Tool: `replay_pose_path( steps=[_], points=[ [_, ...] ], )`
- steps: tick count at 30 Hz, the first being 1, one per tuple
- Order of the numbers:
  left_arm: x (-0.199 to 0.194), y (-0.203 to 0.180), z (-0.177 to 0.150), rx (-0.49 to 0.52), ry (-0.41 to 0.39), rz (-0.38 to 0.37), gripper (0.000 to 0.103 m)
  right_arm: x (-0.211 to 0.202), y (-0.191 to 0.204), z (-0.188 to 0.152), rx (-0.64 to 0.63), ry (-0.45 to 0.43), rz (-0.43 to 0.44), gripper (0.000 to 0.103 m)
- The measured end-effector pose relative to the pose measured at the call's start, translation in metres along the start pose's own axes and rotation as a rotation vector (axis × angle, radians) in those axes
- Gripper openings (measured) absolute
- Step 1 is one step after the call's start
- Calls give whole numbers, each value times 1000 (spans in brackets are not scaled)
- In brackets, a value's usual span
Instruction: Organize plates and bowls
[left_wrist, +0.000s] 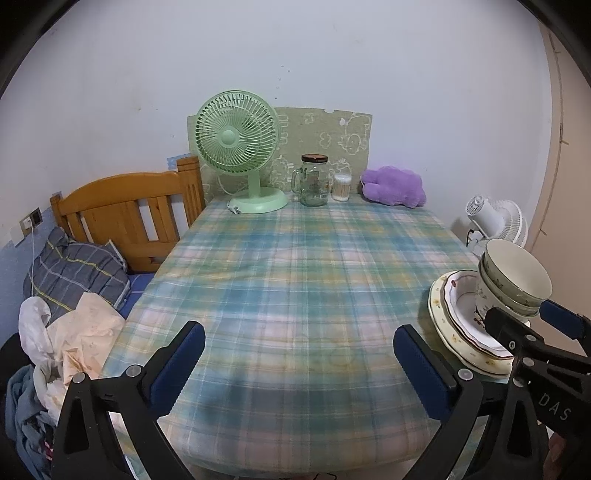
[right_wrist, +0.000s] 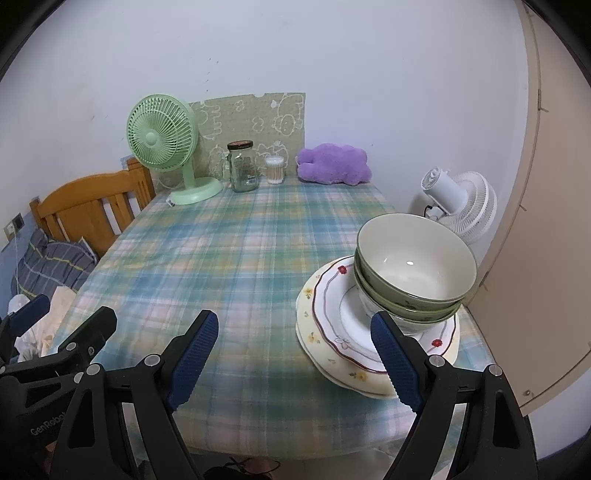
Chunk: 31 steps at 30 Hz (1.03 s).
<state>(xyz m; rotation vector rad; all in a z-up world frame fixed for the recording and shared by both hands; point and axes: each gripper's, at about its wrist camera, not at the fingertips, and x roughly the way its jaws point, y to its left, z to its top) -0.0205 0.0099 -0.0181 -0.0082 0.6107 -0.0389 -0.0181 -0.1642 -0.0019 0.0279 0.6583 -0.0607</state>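
Observation:
A stack of dishes stands at the table's front right corner: a cream plate with yellow flowers (right_wrist: 314, 332) underneath, a white plate with a red rim (right_wrist: 332, 314) on it, and nested green bowls (right_wrist: 413, 258) on top. The stack also shows in the left wrist view, plates (left_wrist: 454, 328) and bowls (left_wrist: 517, 273). My right gripper (right_wrist: 295, 354) is open and empty, low over the front edge, its right finger just in front of the plates. My left gripper (left_wrist: 299, 362) is open and empty over the table's front middle.
The table has a plaid cloth (right_wrist: 207, 251). At its far edge stand a green fan (right_wrist: 162, 147), a glass jar (right_wrist: 242, 166), a cotton swab tub (right_wrist: 275, 170) and a purple plush (right_wrist: 332, 166). A white fan (right_wrist: 458, 199) is right, a wooden bed (left_wrist: 125, 214) left.

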Motion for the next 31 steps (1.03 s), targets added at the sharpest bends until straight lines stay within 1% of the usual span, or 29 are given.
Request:
replay_pose_path(
  steps=[13,24,31],
  points=[
    [-11,-3,-3,6,-22,3,103,-8,-4,-4,12,-15,5,87],
    [-14,-2,-5,4,-25,5,103,-11,-2,-5,9,-22,5,87],
    [-20,1,-6,4,-56,9,103,-21,-1,-6,9,-51,4,87]
  ],
)
